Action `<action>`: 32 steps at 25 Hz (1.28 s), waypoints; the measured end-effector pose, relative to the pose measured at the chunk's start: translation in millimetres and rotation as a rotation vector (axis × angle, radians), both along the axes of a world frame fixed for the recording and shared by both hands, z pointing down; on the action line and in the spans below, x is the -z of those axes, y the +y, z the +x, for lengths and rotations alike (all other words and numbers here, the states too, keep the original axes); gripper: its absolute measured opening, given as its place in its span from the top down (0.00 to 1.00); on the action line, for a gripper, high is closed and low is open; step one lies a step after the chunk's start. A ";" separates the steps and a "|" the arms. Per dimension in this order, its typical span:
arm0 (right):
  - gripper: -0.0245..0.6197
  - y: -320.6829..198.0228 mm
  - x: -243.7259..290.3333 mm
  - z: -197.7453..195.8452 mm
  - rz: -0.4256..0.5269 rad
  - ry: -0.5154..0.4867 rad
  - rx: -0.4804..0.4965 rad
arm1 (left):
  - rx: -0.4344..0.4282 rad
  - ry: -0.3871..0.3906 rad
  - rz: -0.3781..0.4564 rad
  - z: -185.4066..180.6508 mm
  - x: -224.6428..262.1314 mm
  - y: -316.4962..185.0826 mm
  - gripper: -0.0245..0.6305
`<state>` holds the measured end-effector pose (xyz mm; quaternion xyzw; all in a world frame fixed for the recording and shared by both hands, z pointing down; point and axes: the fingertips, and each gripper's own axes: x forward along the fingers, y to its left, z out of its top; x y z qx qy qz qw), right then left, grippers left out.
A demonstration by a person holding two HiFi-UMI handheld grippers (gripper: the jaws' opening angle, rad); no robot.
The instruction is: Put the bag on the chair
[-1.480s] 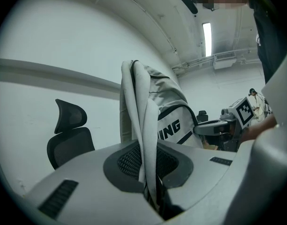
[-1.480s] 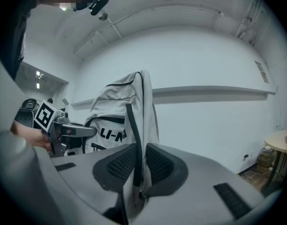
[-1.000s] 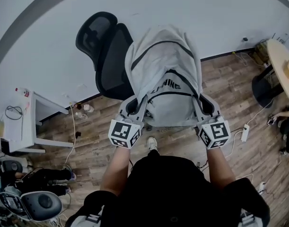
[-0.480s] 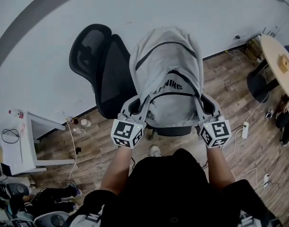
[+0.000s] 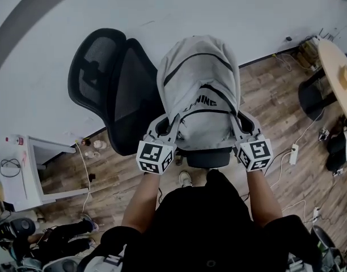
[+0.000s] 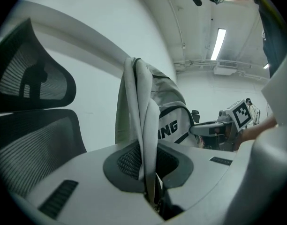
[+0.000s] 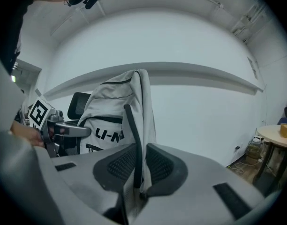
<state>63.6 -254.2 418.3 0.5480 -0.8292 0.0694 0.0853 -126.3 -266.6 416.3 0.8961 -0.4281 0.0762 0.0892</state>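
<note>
A light grey bag (image 5: 199, 89) with black trim and lettering hangs upright between my two grippers, over the seat of a black mesh office chair (image 5: 119, 89). My left gripper (image 5: 174, 128) is shut on a fold of the bag's grey fabric (image 6: 142, 125) at its left side. My right gripper (image 5: 237, 127) is shut on the bag's right edge, with a black strap and grey cloth (image 7: 138, 139) pinched between its pads. The bag's bottom hides most of the seat (image 5: 204, 158). The chair's backrest and headrest (image 6: 33, 78) stand to the left of the bag.
White wall runs behind the chair. A white side table (image 5: 32, 171) stands at the left, a round wooden table (image 5: 339, 75) at the right. Cables and a power strip (image 5: 293, 156) lie on the wooden floor. Someone's legs (image 5: 66, 234) show at the lower left.
The bag and both grippers have come closer to the chair and sunk a little. The chair now looms larger at the left, with its seat under the bag.
</note>
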 end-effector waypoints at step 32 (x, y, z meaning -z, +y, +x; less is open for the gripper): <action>0.86 -75.8 -230.6 7.1 -0.436 0.007 0.178 | 0.156 -0.116 -0.420 11.7 -221.9 -56.4 0.89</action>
